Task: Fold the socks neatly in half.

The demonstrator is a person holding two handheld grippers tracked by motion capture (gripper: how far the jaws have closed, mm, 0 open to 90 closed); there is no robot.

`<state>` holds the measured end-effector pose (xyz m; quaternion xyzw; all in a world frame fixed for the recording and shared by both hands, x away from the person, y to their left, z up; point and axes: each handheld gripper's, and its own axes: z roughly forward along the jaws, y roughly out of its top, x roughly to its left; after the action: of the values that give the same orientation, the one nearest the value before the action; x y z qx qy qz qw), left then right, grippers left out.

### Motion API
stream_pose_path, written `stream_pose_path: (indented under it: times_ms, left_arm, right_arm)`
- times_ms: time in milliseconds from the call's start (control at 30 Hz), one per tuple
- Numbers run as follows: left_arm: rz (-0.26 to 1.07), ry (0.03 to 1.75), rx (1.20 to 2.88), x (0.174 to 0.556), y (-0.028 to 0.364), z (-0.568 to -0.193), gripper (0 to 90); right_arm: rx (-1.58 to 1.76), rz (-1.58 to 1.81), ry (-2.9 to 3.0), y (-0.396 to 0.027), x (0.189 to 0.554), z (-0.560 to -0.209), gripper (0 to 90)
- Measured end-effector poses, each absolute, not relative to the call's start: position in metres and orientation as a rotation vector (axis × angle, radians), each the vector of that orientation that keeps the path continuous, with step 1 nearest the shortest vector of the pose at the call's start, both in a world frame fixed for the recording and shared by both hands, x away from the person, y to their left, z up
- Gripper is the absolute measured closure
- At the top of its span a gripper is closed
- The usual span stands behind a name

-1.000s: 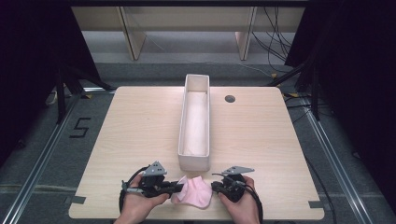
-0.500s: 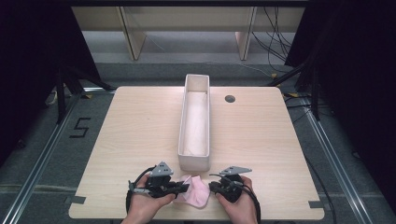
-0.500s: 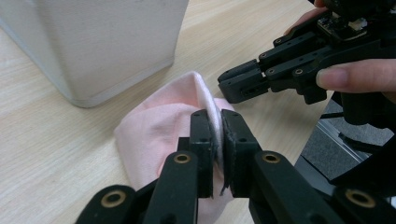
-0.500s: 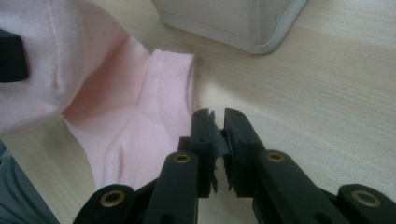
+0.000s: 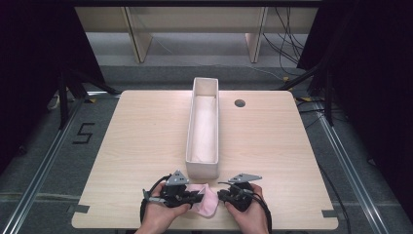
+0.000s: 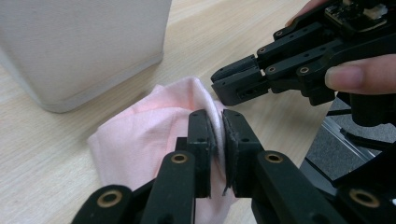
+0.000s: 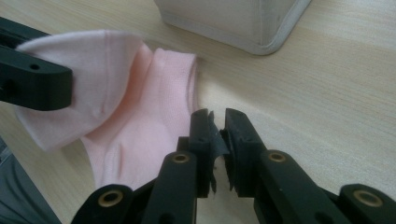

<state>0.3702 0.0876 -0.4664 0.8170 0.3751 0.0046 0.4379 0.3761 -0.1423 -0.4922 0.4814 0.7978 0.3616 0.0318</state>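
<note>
Near the desk's (image 5: 136,146) front edge, the left tool (image 6: 217,125) clamps the pink cloth (image 6: 154,126), the right tool (image 7: 215,122) closed empty beside it.

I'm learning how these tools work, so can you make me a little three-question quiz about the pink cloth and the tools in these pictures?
1. True or false: the left tool is shut on the pink cloth.
2. Where does the long white box stand? A) off the table B) on the middle of the wooden table, just beyond the cloth C) on top of the cloth
3. Fill in: the right tool has its jaws closed, with ____ between them.

Key: 1 true. 2 B. 3 nothing; it sits just beside the cloth's edge.
</note>
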Motion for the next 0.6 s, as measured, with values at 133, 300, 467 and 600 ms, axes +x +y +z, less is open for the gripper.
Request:
stream_pose_path:
  times_ms: [133, 300, 467, 600]
  left_arm:
    - [0.013, 0.934, 2.039, 0.371, 0.082, -0.470, 80.6]
    - [-0.002, 0.926, 2.055, 0.371, 0.072, -0.476, 78.6]
    - [-0.005, 0.906, 2.055, 0.370, 0.067, -0.480, 76.0]
    - [-0.002, 0.879, 2.068, 0.370, 0.062, -0.482, 72.9]
  right_arm:
    - [1.477, 1.106, 2.453, -0.142, 0.376, -0.492, 81.4]
    - [1.428, 1.128, 2.466, -0.143, 0.375, -0.491, 81.1]
    - [1.413, 1.118, 2.462, -0.144, 0.375, -0.490, 80.9]
    - [1.494, 1.110, 2.452, -0.143, 0.373, -0.489, 80.7]
